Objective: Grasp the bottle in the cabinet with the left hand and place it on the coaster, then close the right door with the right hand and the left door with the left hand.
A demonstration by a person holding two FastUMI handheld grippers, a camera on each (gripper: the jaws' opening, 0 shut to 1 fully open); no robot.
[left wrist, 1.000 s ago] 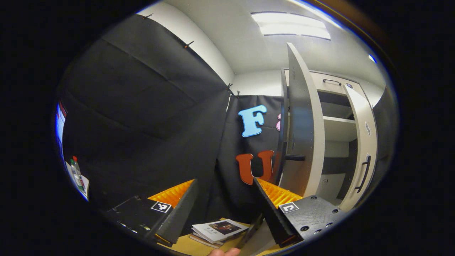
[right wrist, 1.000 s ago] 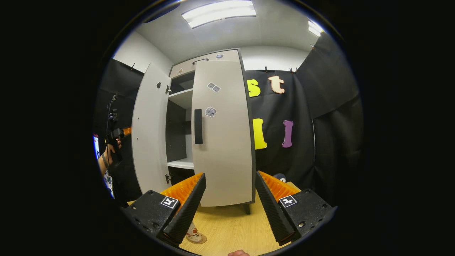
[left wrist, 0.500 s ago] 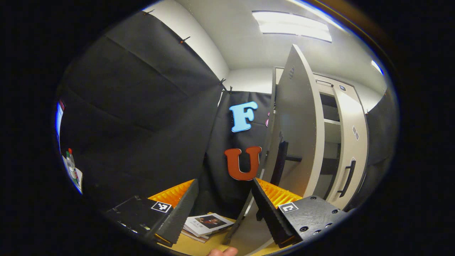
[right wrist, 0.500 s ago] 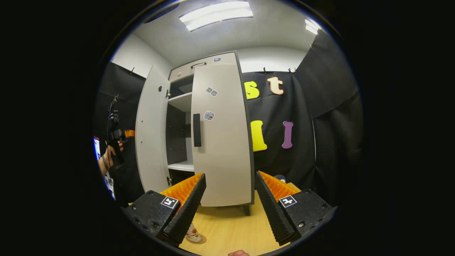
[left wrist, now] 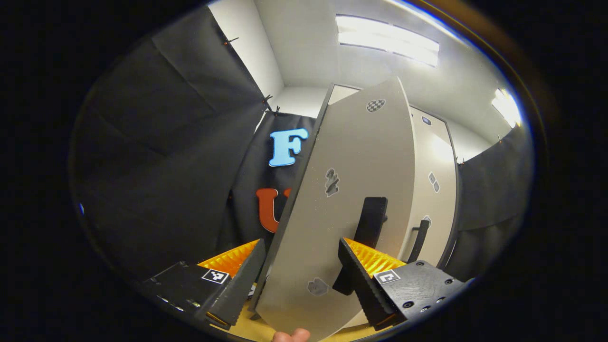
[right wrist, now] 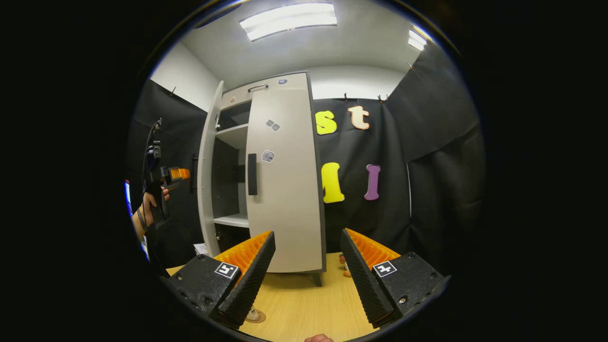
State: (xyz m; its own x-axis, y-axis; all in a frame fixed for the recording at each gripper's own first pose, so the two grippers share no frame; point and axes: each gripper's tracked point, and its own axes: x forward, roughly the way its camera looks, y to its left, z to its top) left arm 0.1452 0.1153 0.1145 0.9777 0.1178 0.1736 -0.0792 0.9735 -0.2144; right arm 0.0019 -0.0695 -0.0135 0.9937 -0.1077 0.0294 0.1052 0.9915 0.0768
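In the left gripper view the cabinet's left door point(left wrist: 342, 190) shows its pale outer face close up, with its black handle point(left wrist: 373, 221) just above my right finger. My left gripper point(left wrist: 299, 266) is open, and the door's lower edge lies between its fingers. The right door point(left wrist: 434, 190) stands shut behind it. In the right gripper view the left door point(right wrist: 207, 171) is ajar and the right door point(right wrist: 285, 180) is shut. A hand holds the left gripper point(right wrist: 182, 174) just outside the left door. The bottle point(right wrist: 251, 313) stands on its coaster point(right wrist: 256, 317), mostly hidden by a finger. My right gripper point(right wrist: 304, 270) is open and holds nothing.
The cabinet stands on a wooden table point(right wrist: 304, 304). A small object point(right wrist: 343, 260) lies right of the cabinet's foot. Some paper point(right wrist: 200, 248) lies on the table left of the cabinet. Black cloth walls close in at the back and on both sides.
The left door has swung from wide open to nearly shut. The left gripper has come round to face the door's outer side. The right gripper has barely moved.
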